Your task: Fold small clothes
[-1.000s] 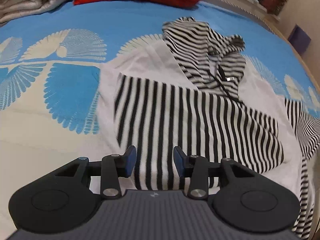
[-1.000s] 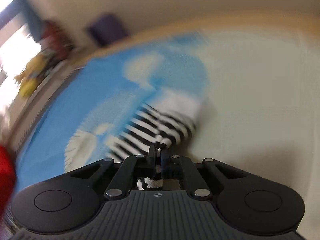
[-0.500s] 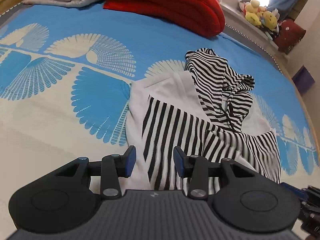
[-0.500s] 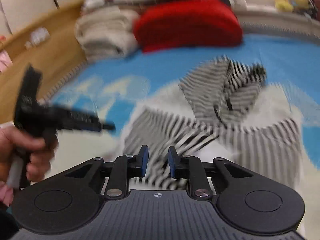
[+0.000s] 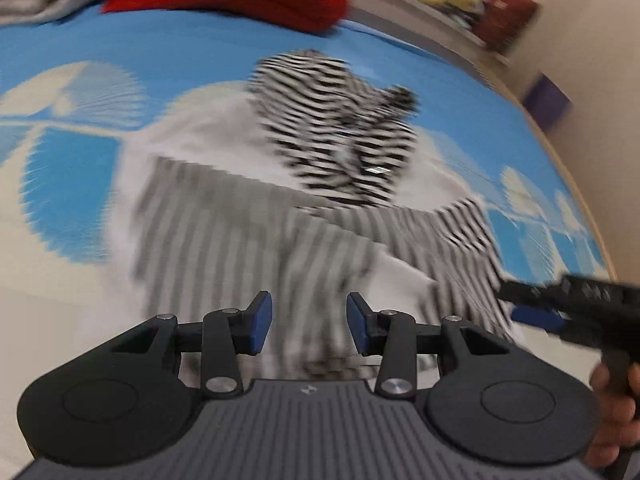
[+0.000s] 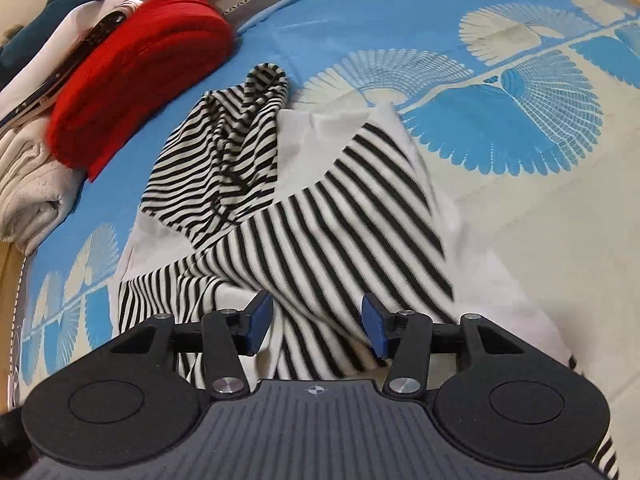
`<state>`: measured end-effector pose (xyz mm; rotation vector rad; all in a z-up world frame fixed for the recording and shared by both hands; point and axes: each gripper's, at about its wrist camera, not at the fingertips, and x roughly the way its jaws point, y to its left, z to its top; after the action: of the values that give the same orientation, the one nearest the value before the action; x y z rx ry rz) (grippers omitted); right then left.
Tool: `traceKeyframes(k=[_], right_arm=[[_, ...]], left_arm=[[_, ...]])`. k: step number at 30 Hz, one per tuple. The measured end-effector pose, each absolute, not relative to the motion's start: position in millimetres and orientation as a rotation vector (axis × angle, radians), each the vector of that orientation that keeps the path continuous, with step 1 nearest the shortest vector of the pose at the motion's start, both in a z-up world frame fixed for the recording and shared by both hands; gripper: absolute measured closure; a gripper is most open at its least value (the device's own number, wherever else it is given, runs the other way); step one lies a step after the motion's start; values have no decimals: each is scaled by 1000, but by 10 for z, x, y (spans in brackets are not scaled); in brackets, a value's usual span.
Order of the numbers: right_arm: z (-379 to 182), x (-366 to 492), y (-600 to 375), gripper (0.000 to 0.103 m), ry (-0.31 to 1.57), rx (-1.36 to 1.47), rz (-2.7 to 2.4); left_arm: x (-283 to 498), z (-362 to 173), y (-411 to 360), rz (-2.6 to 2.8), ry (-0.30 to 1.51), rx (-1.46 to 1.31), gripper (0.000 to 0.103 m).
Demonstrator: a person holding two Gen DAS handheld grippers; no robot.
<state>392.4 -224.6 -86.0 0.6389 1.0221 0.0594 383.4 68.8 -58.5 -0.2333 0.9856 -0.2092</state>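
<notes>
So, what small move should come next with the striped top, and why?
Probably lower the right gripper and close on the hem of the striped top: both sleeves already lie folded across it, and its jaws, just opened, stand empty above that edge.

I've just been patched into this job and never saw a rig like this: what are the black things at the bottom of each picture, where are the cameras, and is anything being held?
A person holds a two-finger gripper in each hand, and each carries a camera looking forward along its fingers. One view looks over the left gripper, the other over the right gripper. The left view also catches the right gripper and the hand holding it. A black-and-white striped hooded top lies partly folded on a blue and cream patterned bedspread, with a red folded garment beyond it. Neither gripper holds anything: the right jaws have just been opening and stand over the top with nothing between them.
</notes>
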Motion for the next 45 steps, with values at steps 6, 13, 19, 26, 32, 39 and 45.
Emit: traceKeyframes(k=[6,13,19,26,32,39,45], right_arm=[[-912,3961,-2461,52,1050,657,2],[-864,3958,-2612,52,1039,661,-4],[-885,3924,-2592,52,1059,666,5],[-1039,3904,-2439,52,1122,719,-5],[-1224,3880,-2447,52,1164,735,-101],[-1327,3887,-2526,52,1194,796,-189],[-1251,3929,-2457,49,1148,753,-143]], left_arm=[[3844,-806,115,-307,999,-190,49],[3799,-1084,-238,-232,1033,69,78],[3614,-439,527,52,870,-212,87],[3559,-465,1588,423,924,-420,77],[3736,-690,1669,165,996,-604,71],[3812,-1010,1655,245,1165,-456,69],[3840,-1070,1629,196,1188,-446,66]])
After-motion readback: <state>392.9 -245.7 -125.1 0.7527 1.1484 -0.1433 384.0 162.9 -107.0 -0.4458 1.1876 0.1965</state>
